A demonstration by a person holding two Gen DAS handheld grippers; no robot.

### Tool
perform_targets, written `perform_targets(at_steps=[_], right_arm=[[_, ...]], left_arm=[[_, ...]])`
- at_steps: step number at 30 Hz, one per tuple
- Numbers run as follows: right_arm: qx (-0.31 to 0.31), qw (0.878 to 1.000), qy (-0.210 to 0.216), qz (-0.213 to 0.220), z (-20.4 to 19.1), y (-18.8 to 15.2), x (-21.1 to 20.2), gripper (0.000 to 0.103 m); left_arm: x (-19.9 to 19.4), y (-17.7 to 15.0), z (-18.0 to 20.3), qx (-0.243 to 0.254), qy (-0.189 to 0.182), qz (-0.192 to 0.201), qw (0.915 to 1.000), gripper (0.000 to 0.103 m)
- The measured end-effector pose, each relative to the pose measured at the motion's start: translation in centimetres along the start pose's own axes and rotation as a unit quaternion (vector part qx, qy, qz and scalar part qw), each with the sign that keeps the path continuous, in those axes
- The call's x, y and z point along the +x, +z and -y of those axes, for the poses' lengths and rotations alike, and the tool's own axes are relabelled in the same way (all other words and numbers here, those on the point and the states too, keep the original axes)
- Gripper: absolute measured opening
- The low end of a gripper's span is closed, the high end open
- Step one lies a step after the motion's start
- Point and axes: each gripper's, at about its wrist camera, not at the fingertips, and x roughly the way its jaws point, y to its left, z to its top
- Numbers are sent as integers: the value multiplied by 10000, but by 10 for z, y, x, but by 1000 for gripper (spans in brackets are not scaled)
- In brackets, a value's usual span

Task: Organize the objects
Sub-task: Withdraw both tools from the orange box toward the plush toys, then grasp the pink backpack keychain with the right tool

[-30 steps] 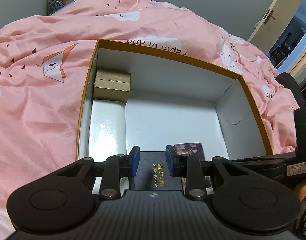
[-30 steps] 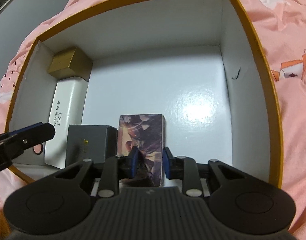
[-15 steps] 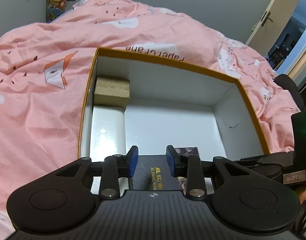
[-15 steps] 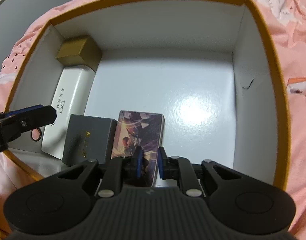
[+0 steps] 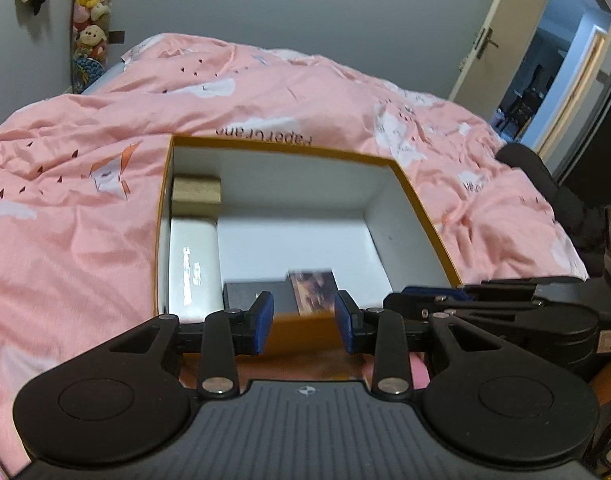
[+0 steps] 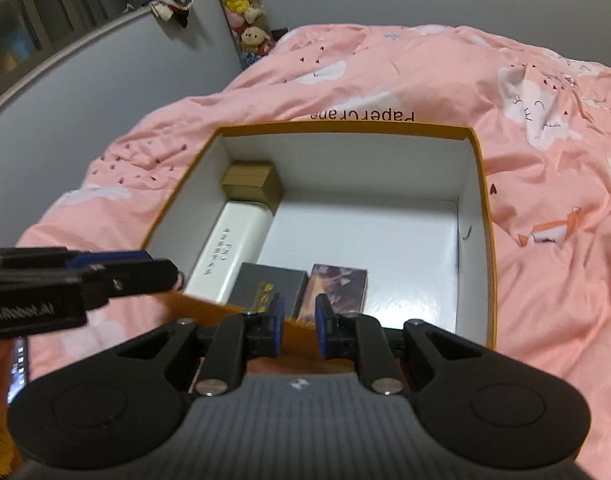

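Note:
An orange-rimmed white box (image 5: 421, 208) (image 6: 487, 240) lies on the pink bed. Along its left wall stand a small gold box (image 5: 196, 189) (image 6: 252, 183) and a long white case (image 5: 193, 264) (image 6: 233, 252). At its near wall lie a dark grey box (image 5: 253, 292) (image 6: 271, 286) and a picture-printed card box (image 5: 311, 290) (image 6: 339, 286). My left gripper (image 5: 303, 322) is open and empty above the near rim. My right gripper (image 6: 299, 330) is open and empty, just behind the near rim. Each gripper shows in the other's view.
The pink duvet (image 5: 85, 208) (image 6: 545, 160) surrounds the box on all sides. Plush toys (image 5: 90, 20) (image 6: 245, 12) hang on the far wall. An open door (image 5: 545, 64) is at the right. A phone (image 6: 19, 364) lies at the lower left.
Both grippers have pulled back and up out of the box. The right gripper has let go of the card box, which now lies beside the dark grey box.

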Motion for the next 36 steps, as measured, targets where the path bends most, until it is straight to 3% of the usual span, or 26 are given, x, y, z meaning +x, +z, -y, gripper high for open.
perform_targets(at_steps=[7, 13, 18, 23, 29, 30, 33, 36], right_arm=[[-115, 9997, -134, 168, -15, -37, -30, 40], [-52, 9998, -191, 3, -15, -76, -40, 40], [119, 9993, -195, -295, -11, -105, -41, 40], [479, 9970, -439, -413, 7, -125, -48, 40], [676, 9937, -683, -580, 24, -132, -54, 41], [625, 9938, -640, -654, 24, -133, -54, 44], [176, 9943, -530, -913, 14, -140, -53, 70], [-48, 9919, -627, -1103, 7, -145, -46, 72]], left_arm=[[-8, -37, 5, 4, 25, -542, 9985, 43], [-9, -69, -4, -176, 88, -1046, 9943, 45], [-4, -87, -8, -174, 125, -1405, 9898, 54], [-4, -93, -12, -330, 97, -1410, 9894, 56], [-7, -87, 10, 236, -310, -1146, 9926, 56], [-7, -88, 15, 360, -362, -1123, 9924, 56], [-2, -89, 26, 551, -447, -1172, 9906, 56], [3, -92, 33, 668, -429, -1278, 9886, 56]])
